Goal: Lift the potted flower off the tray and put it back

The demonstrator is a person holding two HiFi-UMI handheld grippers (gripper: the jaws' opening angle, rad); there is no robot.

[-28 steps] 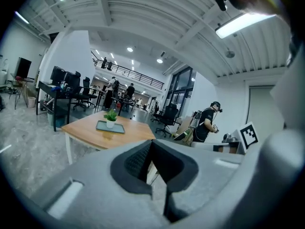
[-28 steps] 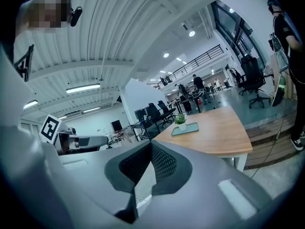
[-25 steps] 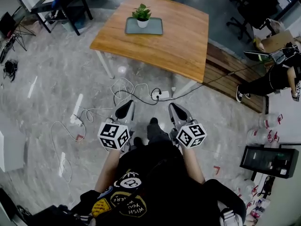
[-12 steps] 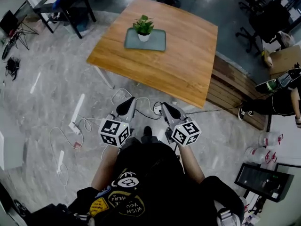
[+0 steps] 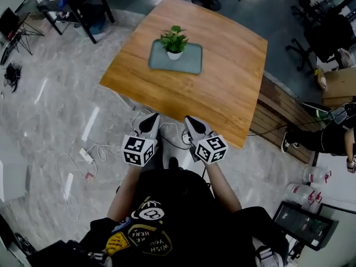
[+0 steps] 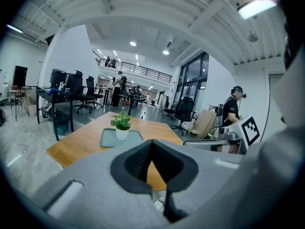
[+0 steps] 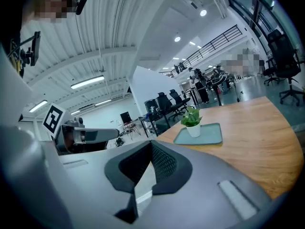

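A small green potted flower [image 5: 174,42] in a white pot stands on a grey-green tray [image 5: 190,64] near the middle of a wooden table [image 5: 228,88]. Both grippers are held side by side in front of the person, short of the table's near edge and well away from the tray. My left gripper [image 5: 151,119] is shut and empty, and so is my right gripper [image 5: 190,121]. The left gripper view shows the flower [image 6: 122,125] on its tray [image 6: 108,138] ahead beyond the jaws. In the right gripper view the flower [image 7: 192,120] and tray [image 7: 210,134] lie ahead to the right.
White cables and a power strip [image 5: 86,154] trail over the grey floor under the table's near edge. A low wooden bench [image 5: 278,118] runs along the table's right side, with a seated person [image 5: 328,139] beyond it. A black desk [image 5: 72,1] stands at the far left.
The person has walked towards the table, carrying both grippers forward. The table's near edge now lies just beyond the gripper tips. Flower and tray have not moved.
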